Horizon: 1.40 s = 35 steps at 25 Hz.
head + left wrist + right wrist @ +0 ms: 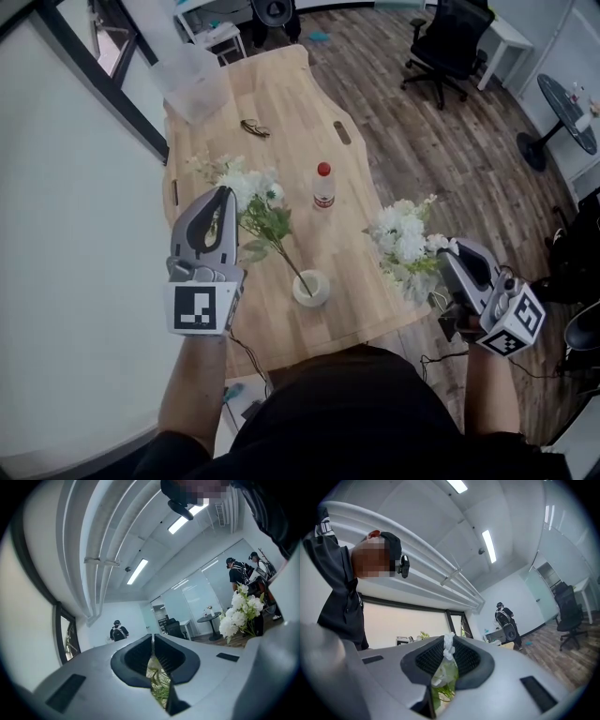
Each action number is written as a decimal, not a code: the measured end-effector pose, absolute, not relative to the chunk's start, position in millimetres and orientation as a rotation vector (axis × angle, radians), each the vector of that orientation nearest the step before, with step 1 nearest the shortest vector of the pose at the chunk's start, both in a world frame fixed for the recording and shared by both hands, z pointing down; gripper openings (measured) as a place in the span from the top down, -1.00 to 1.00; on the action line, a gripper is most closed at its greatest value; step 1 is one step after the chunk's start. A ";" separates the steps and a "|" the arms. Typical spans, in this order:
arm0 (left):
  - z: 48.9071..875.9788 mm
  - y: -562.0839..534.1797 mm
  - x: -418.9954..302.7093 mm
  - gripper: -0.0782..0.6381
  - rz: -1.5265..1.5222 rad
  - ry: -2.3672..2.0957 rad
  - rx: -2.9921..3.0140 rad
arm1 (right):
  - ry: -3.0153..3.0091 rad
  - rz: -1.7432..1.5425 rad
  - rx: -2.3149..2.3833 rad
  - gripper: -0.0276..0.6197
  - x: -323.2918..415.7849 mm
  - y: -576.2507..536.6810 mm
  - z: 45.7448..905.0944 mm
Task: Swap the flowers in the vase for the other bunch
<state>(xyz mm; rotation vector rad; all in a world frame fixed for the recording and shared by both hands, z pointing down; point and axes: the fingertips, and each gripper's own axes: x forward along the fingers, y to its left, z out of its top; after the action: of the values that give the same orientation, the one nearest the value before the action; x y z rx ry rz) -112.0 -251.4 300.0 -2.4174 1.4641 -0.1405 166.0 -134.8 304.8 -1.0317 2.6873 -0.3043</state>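
Working at a pale wood table's [281, 122] near edge, left gripper [223, 194] pinches the leaning bunch [255, 204] in a round vase [310, 288], right gripper [446, 254] the loose bunch [403, 240].

An office: black swivel chair [450, 42], white desk [507, 36], glass partitions [197, 606], ceiling strip lights [137, 571]

A black office chair [452, 39] stands on wood-plank floor [441, 159] under strip lights [137, 571].

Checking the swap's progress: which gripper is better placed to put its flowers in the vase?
Left, probably. The left gripper grips the long-stemmed bunch, whose stem reaches the vase mouth. The right gripper holds the other bunch at the table edge, away from it.
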 end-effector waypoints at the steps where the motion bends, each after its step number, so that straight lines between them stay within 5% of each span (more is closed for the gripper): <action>1: 303.3 -251.9 -109.6 0.72 -0.147 1.466 -2.424 | 2.682 -0.316 -1.037 0.68 167.5 -135.4 307.9; 35: 342.8 -243.0 -75.7 0.72 -0.355 1.345 -2.402 | 2.665 -0.439 -1.039 0.68 167.1 -143.3 320.5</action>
<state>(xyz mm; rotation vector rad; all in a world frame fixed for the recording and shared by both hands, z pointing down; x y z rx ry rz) -75.7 -243.0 342.8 -2.4024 1.3447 -0.3546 167.1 -143.3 320.5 -1.0392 2.6646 -0.4390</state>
